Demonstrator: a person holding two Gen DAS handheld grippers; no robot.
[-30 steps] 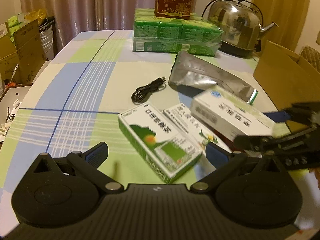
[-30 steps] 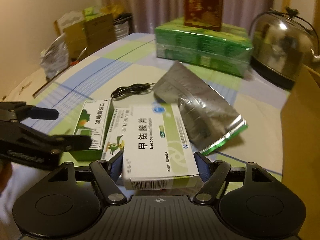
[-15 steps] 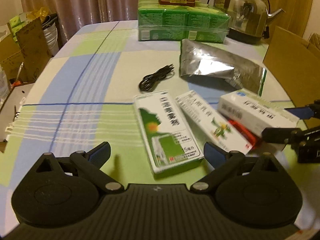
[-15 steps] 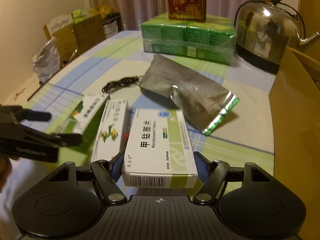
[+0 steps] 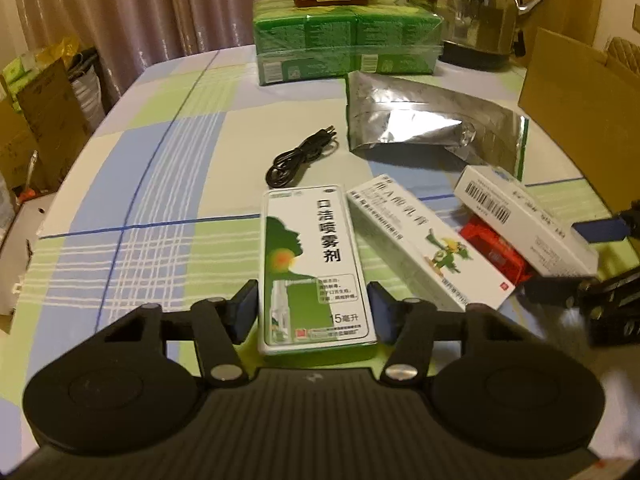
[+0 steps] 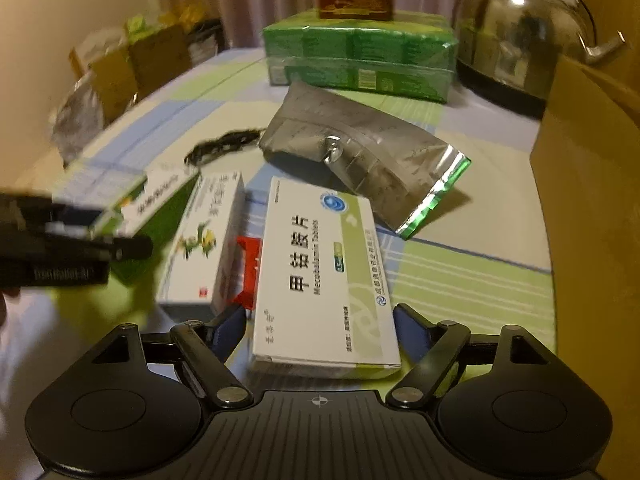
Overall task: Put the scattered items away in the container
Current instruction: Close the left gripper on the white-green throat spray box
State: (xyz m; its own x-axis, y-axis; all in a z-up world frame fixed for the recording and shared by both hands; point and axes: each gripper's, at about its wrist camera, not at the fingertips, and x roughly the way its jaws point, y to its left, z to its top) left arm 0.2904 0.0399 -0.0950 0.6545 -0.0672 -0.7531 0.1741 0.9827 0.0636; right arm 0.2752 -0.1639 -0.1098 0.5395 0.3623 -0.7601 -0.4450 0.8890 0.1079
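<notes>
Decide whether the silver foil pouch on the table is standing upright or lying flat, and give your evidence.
Lying flat. The pouch rests on its broad side on the tablecloth, both ends down; the right wrist view shows it the same.

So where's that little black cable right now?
The black cable lies coiled on the checked tablecloth in the left wrist view, just left of the silver foil pouch and beyond the green-and-white spray box.

Both tongs [image 5: 312, 310] [image 6: 320, 326] are matte black, with blue pads, silver pivot screws and ribbed housings.
</notes>
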